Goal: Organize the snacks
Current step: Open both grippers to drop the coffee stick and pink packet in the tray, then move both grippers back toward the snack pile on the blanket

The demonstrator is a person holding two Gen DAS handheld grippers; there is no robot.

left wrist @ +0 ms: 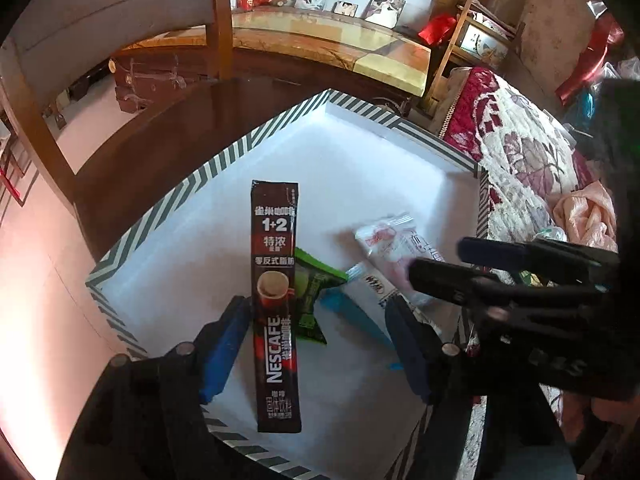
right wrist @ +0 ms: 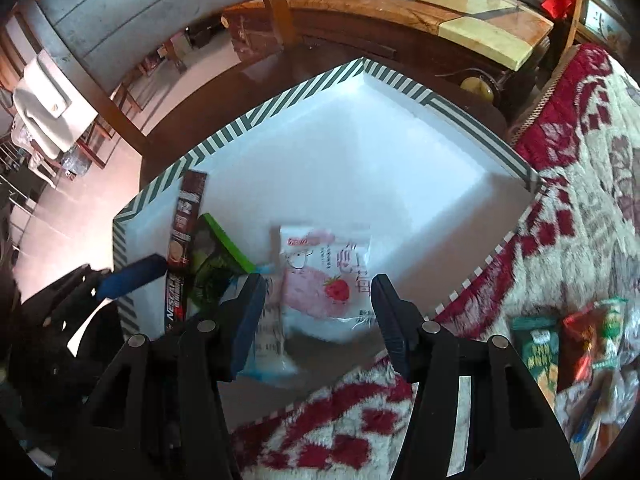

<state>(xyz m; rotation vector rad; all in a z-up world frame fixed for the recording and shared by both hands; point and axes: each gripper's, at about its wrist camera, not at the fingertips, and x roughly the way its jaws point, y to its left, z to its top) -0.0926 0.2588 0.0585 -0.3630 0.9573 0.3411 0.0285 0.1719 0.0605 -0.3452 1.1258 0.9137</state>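
Four snacks in the box, a few packets left out on the blanket.

Nearest me, my left gripper (left wrist: pixel 316 344) stands wide over the coffee stick (left wrist: pixel 276 304), which lies loose in the striped box (left wrist: pixel 224 156), touching neither pad. My right gripper (right wrist: pixel 320 320) is part-open around the strawberry packet (right wrist: pixel 326 280); I can't tell if it grips. Beside them lie the green packet (left wrist: pixel 314 300) and a white sachet (left wrist: pixel 376 282). To the right, loose snacks (right wrist: pixel 560 340) wait on the blanket (right wrist: pixel 580 200).
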